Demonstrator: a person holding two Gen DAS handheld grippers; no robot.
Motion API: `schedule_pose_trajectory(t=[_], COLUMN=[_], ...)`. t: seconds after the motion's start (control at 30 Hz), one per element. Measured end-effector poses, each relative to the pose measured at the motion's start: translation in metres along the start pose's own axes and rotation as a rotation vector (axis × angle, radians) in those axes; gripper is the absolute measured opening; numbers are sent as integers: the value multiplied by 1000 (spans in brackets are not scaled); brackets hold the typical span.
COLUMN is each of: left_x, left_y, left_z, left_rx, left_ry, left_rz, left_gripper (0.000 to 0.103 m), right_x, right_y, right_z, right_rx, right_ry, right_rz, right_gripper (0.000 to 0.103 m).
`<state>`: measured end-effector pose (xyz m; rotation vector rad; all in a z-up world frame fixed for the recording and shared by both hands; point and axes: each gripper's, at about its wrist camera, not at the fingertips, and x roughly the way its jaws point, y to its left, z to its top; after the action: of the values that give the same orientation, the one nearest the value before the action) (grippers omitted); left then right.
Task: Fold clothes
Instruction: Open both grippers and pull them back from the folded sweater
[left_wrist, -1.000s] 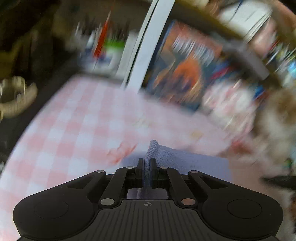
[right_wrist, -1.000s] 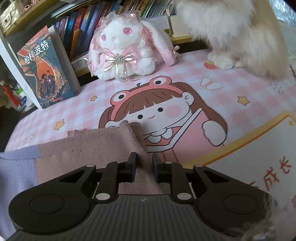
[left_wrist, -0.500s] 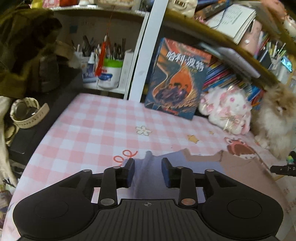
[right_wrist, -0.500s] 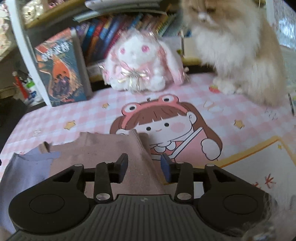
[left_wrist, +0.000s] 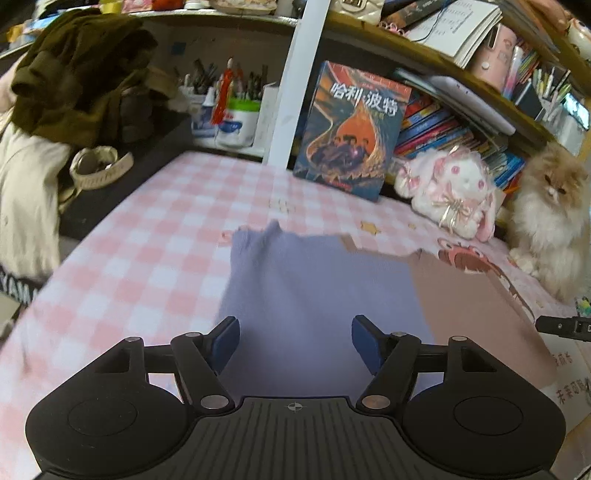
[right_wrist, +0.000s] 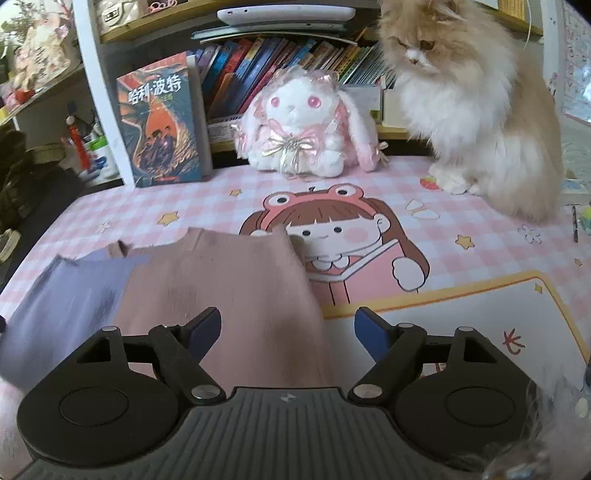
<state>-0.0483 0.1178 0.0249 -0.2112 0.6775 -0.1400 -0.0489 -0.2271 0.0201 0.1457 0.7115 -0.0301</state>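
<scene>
Both wrist views sat low over mat (left_wrist: 155, 258), faced shelves; shared book (left_wrist: 351, 125) (right_wrist: 162, 118) — plush rabbit (left_wrist: 450, 188) (right_wrist: 303, 125), cat (left_wrist: 554, 218) (right_wrist: 476, 96).

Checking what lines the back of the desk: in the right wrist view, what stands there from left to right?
Book → plush rabbit → cat.

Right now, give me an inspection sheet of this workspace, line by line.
Surface: pink checked mat with a cartoon girl print.
Job's things: two-tone garment, purple part and dusty pink part, lying flat.
Clutter: plush rabbit, upright book, cat sitting on the mat.
Grippers: left tool open, right tool open, both above the garment.
Cables: nothing seen.
Surroundings: bookshelf, pen cup.
</scene>
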Motion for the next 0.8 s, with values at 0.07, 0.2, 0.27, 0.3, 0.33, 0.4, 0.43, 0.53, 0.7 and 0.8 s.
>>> schedule_pose_trajectory(t=[0.07, 0.2, 0.27, 0.3, 0.33, 0.4, 0.43, 0.53, 0.7, 0.8], left_x=[-4, -12, -14, -15, -15, -17, -18, -22, -32, -37], left_y=[-10, -34, -47, -53, -59, -72, -78, -95, -115, -120], left_z=[-9, -21, -28, -32, -36, -44, -48, -59, -75, -83], left_rx=[-16, -37, -53, -61, -69, -85, -91, -104, -134, -178], left_ry=[5, 4, 9, 12, 14, 20, 24, 36, 56, 70], left_rz=[19, 59, 78, 87, 97, 115, 124, 144, 179, 195], left_gripper=[69, 73, 73, 74, 74, 74, 74, 75, 81, 81], right_x=[-1, -5, -8, -9, -11, -14, -16, -18, -23, -25], right_y=[-6, -16, -21, -25, -28, -36, -40, -50, -66, -74], right_z=[-3, -8, -10, -11, -13, -16, -19, -25, -30, -32], right_rx=[-7, -40, -61, -72, -82, -101, -111, -145, -185, -199], right_ry=[18, 49, 61, 68, 74, 90, 102, 131, 144, 149], right_rz=[16, 60, 81, 95, 110, 137, 153, 187, 228, 250], right_gripper=[79, 79, 79, 80, 80, 80, 80, 80, 80, 80])
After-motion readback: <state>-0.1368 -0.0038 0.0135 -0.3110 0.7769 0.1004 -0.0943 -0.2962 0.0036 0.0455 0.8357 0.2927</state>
